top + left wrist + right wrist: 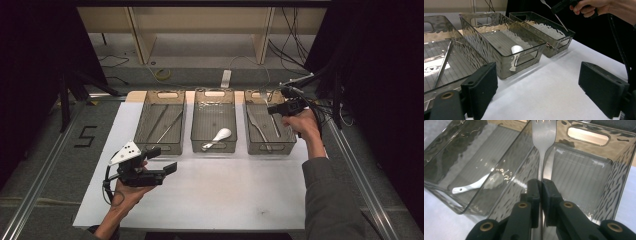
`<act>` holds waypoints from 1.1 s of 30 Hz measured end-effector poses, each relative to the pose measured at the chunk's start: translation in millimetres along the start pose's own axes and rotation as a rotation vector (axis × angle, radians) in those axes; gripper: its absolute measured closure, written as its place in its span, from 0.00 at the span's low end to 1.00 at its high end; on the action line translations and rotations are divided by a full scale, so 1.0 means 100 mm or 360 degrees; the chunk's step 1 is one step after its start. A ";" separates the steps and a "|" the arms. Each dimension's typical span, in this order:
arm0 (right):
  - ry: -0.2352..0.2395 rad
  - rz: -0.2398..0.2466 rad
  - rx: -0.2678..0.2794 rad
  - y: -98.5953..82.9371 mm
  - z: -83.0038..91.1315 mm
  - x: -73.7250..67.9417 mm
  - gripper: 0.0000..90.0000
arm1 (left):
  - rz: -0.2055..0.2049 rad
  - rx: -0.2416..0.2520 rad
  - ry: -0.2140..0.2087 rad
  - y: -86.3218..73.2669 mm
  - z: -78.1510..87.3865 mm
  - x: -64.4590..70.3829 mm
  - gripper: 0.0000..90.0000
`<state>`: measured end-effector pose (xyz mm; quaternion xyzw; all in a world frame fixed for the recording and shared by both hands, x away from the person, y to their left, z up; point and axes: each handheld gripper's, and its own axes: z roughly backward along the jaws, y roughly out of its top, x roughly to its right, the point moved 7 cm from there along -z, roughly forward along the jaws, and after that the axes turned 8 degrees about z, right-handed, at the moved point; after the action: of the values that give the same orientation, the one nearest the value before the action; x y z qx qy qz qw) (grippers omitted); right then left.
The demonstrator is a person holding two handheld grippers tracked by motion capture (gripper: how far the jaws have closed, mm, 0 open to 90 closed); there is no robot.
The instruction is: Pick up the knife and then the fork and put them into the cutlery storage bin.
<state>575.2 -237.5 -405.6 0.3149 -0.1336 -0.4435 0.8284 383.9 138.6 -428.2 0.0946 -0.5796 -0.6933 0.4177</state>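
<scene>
Nearest the table's near edge, toward its left side, the left gripper (162,160) hangs just above the white table (210,195) with its jaws spread wide and nothing between them; in the left gripper view the two black pads stand well apart over bare white surface. A grey three-cornered plate sits on top of it, and its cable loops down by the person's left hand (127,192).

Farther back, three smoky clear bins stand side by side along the far edge. The left bin (141,131) holds long thin metal utensils lying slantwise. The middle bin (199,131) holds a white spoon (218,137) lying flat on its floor, bowl toward the far right.

Over the right bin (289,145), near the table's far right corner, the right gripper (274,109) has its jaws pressed together on the handle of a metal fork (542,150). In the right gripper view the fork runs straight out from the pinch, tines away, raised above the bin's floor. More metal cutlery lies in this bin beneath it.

Beyond the table is grey floor with loose cables, a yellow coil and pale wooden shelving; black drapes close both sides, and a "5" is taped on the floor at left.
</scene>
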 end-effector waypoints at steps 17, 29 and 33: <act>-0.0020 -0.0010 -0.0059 -0.05 -0.20 -0.02 0.95 | -0.0002 0.0001 -0.0002 0.00 0.00 0.00 0.17; -0.0026 -0.0015 -0.0102 -0.17 -0.34 -0.02 0.95 | -0.0004 0.0000 -0.0002 0.00 0.00 0.00 0.17; -0.0029 -0.0013 -0.0128 -0.21 -0.40 -0.04 0.95 | -0.0003 -0.0001 -0.0001 0.00 0.00 0.00 0.17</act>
<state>579.2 -227.0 -449.3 0.2779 -0.1220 -0.4549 0.8373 383.5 138.8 -428.0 0.0948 -0.5796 -0.6938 0.4167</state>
